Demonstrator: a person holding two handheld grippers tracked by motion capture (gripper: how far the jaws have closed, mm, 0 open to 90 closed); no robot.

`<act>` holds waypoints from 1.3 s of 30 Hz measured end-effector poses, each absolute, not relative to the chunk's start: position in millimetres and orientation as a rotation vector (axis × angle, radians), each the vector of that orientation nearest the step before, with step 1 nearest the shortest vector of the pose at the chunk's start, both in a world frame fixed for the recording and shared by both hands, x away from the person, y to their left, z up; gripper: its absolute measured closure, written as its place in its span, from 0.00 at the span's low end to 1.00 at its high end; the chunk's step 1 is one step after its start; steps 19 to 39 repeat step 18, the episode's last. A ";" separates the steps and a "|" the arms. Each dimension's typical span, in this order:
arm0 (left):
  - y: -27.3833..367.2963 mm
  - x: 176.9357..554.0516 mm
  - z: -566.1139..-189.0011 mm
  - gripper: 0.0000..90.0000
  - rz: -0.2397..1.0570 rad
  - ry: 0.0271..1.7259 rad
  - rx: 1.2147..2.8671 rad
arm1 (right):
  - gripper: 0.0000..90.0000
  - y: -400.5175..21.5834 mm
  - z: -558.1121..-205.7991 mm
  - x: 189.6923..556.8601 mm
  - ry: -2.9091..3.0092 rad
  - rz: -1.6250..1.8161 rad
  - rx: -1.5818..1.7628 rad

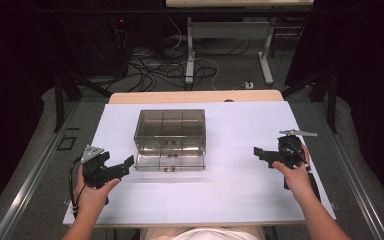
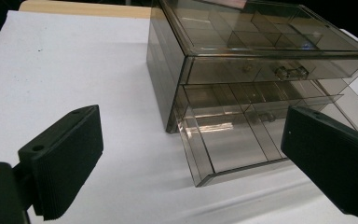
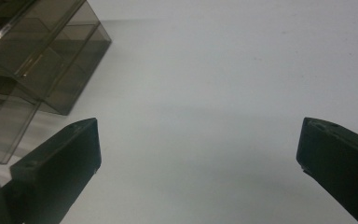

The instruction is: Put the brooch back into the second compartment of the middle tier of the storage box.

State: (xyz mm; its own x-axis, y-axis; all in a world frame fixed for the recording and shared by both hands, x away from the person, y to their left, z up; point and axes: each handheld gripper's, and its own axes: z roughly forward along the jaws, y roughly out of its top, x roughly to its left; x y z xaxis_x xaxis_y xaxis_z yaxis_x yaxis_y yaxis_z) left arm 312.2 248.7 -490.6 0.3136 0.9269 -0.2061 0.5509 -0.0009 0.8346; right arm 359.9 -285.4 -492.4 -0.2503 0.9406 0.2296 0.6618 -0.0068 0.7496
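A smoky transparent drawer box [image 1: 170, 131] stands on the white table [image 1: 240, 192], left of centre. Its bottom drawer [image 1: 170, 162] is pulled out toward me; the upper drawer [image 2: 261, 70] is pushed in. My left gripper [image 1: 126, 165] is held low just left of the pulled-out drawer and points at it. In the left gripper view it [image 2: 191, 158] is open and holds nothing, with the drawer [image 2: 228, 144] ahead. My right gripper [image 1: 259, 152] hovers to the right of the box, aimed left. It [image 3: 198, 158] is open over bare table, with the box [image 3: 42, 51] at upper left.
A wooden strip [image 1: 195, 96] runs along the table's far edge. Beyond it lie floor cables [image 1: 155, 70] and the legs of another desk [image 1: 190, 55]. Black curtains close both sides. White table surface stretches between the box and the right gripper.
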 end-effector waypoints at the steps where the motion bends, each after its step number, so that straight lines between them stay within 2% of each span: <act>1: 248.7 312.3 -490.6 0.06 0.521 1.353 1.673 | 0.00 -285.8 -494.4 359.9 1.921 1.133 1.676; 39: 249.0 313.0 -490.7 0.06 0.518 1.352 1.670 | 0.00 -300.1 -502.6 358.0 1.885 1.115 1.739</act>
